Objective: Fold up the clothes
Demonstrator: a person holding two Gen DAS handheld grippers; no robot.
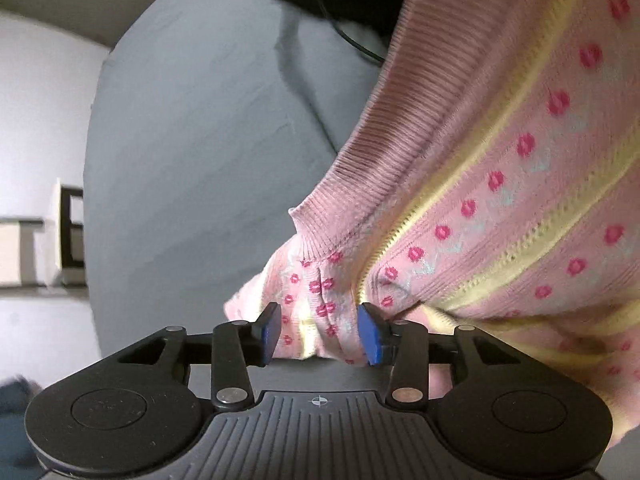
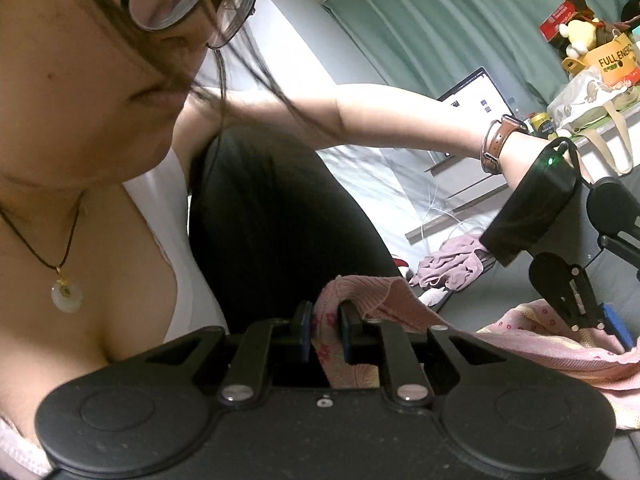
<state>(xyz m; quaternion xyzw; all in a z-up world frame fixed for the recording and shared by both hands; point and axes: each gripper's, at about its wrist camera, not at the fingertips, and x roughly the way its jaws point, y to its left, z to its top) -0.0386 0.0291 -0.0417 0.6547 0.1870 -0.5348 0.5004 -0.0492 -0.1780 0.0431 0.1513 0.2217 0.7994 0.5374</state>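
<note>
The pink knitted sweater with yellow stripes and small red flowers (image 1: 500,184) is lifted up over the grey bed sheet (image 1: 200,140). The left gripper (image 1: 319,334) has a bunch of the sweater between its blue pads (image 1: 369,334), and the jaws look closed on it, though a little gap shows beside the left pad. The right gripper (image 2: 324,332) pinches the ribbed edge of the same sweater tight between its jaws.

Only the right wrist view shows the person bending close, with a brown leather watch (image 2: 498,142) on the arm that holds the left gripper. It also shows a crumpled purple cloth (image 2: 452,266) lying further off. Far away, a yellow paper bag (image 2: 604,60) holds a yellow soft toy (image 2: 578,34). An open laptop (image 2: 476,96) stands near green curtains (image 2: 440,20).

The left wrist view shows a white wall (image 1: 40,120).
</note>
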